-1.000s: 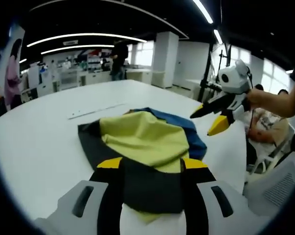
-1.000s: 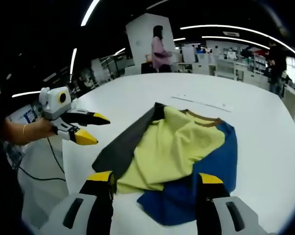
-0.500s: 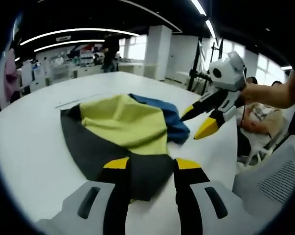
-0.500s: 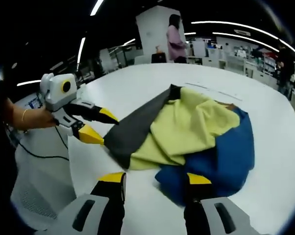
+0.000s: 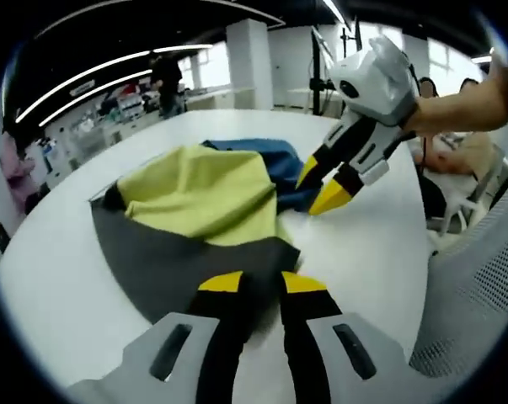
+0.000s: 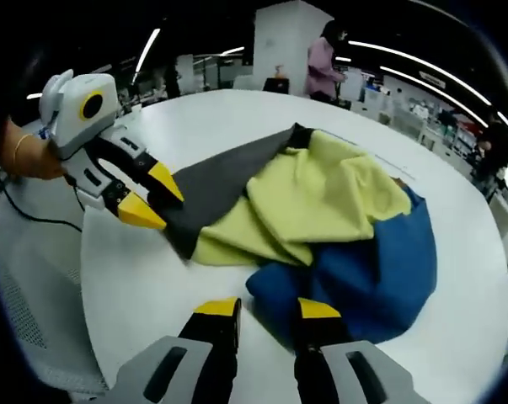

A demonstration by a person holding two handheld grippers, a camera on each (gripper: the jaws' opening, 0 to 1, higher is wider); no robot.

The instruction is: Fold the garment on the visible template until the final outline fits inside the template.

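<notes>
Garment (image 6: 329, 227), a colour-block top w/ grey, yellow-green and blue panels, is lying bunched in a heap on the white table (image 6: 136, 278), near its front edge. Grey panel is spreading flat toward the left gripper; blue panel is sitting toward the right gripper; yellow-green is piling across the middle in folds.

Left gripper (image 5: 258, 290) is sitting at the grey hem, jaws narrowed w/ grey cloth between the yellow tips; in right gripper view the same gripper (image 6: 148, 198) is meeting the grey corner, jaws part-open. Can't tell if it's actually pinching the cloth.

Right gripper (image 6: 266, 310) is at the blue edge, jaws narrow, tips touching fabric; in left gripper view it (image 5: 321, 185) is poking down at the blue part, jaws slightly apart. Grip on the cloth unclear.

Person's hand (image 6: 26, 156) is holding the left gripper's body.
</notes>
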